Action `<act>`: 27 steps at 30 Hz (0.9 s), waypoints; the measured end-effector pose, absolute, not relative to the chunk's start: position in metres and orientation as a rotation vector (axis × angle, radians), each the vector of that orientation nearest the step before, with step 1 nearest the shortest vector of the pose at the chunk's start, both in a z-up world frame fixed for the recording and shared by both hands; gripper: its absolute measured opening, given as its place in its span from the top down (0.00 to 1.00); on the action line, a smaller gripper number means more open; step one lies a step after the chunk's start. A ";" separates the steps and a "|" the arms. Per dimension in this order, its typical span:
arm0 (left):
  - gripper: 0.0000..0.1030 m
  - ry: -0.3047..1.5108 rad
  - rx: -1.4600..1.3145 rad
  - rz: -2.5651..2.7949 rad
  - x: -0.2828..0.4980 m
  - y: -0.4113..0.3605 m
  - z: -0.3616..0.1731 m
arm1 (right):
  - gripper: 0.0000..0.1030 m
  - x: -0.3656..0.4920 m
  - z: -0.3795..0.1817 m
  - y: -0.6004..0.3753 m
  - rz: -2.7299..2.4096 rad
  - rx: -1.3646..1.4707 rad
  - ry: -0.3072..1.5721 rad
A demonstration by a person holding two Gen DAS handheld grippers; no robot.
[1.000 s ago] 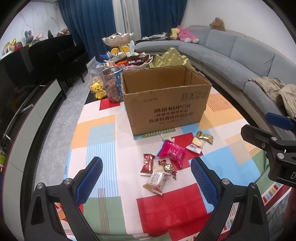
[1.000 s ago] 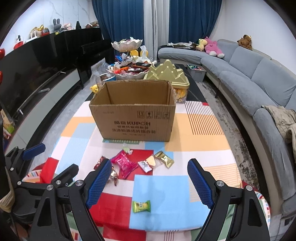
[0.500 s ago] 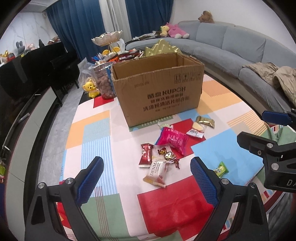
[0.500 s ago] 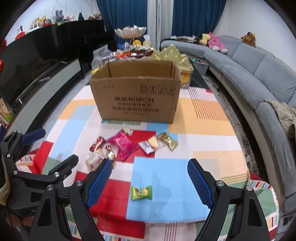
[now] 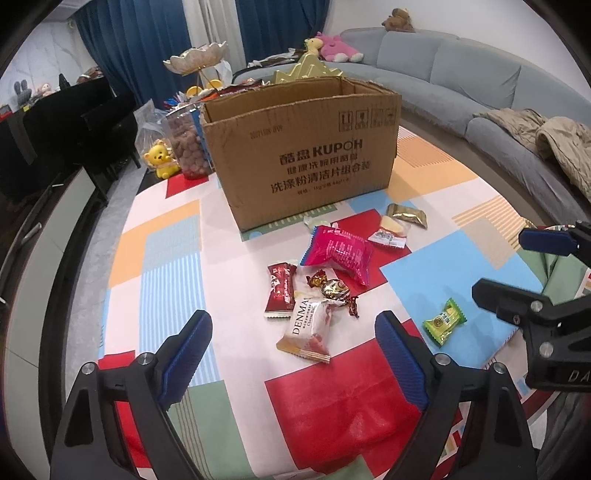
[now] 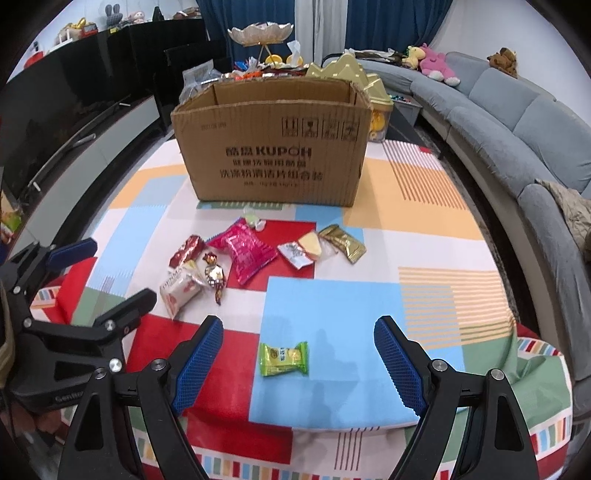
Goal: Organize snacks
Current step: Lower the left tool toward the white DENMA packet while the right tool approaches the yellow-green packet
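An open cardboard box (image 5: 303,151) (image 6: 273,147) stands on the colourful table. Several wrapped snacks lie in front of it: a pink packet (image 5: 338,254) (image 6: 243,251), a white DENMA packet (image 5: 306,330) (image 6: 179,290), a red sachet (image 5: 280,290), a gold packet (image 5: 406,215) (image 6: 343,243) and a green candy (image 5: 444,322) (image 6: 283,358). My left gripper (image 5: 293,356) is open and empty, just short of the white packet. My right gripper (image 6: 299,363) is open and empty, its fingers on either side of the green candy and above it.
Behind the box stand a jar of brown balls (image 5: 186,147), a yellow bear toy (image 5: 159,162), a tiered snack tray (image 6: 260,35) and a gold box (image 6: 351,72). A grey sofa (image 6: 517,122) curves along the right. A dark cabinet (image 6: 92,92) is on the left.
Both grippers have moved forward and down toward the table. The snacks and the box look nearer. The green candy now lies between the right gripper's fingers. Both jaws stay open.
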State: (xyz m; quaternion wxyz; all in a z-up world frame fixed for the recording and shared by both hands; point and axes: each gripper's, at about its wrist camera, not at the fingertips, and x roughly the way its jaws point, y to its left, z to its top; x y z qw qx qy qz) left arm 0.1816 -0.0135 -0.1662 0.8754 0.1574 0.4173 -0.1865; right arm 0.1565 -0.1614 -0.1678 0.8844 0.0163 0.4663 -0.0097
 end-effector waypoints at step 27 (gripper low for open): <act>0.30 0.995 0.335 -0.460 0.212 -0.017 -0.218 | 0.18 0.173 -0.223 -0.161 -0.019 0.047 1.129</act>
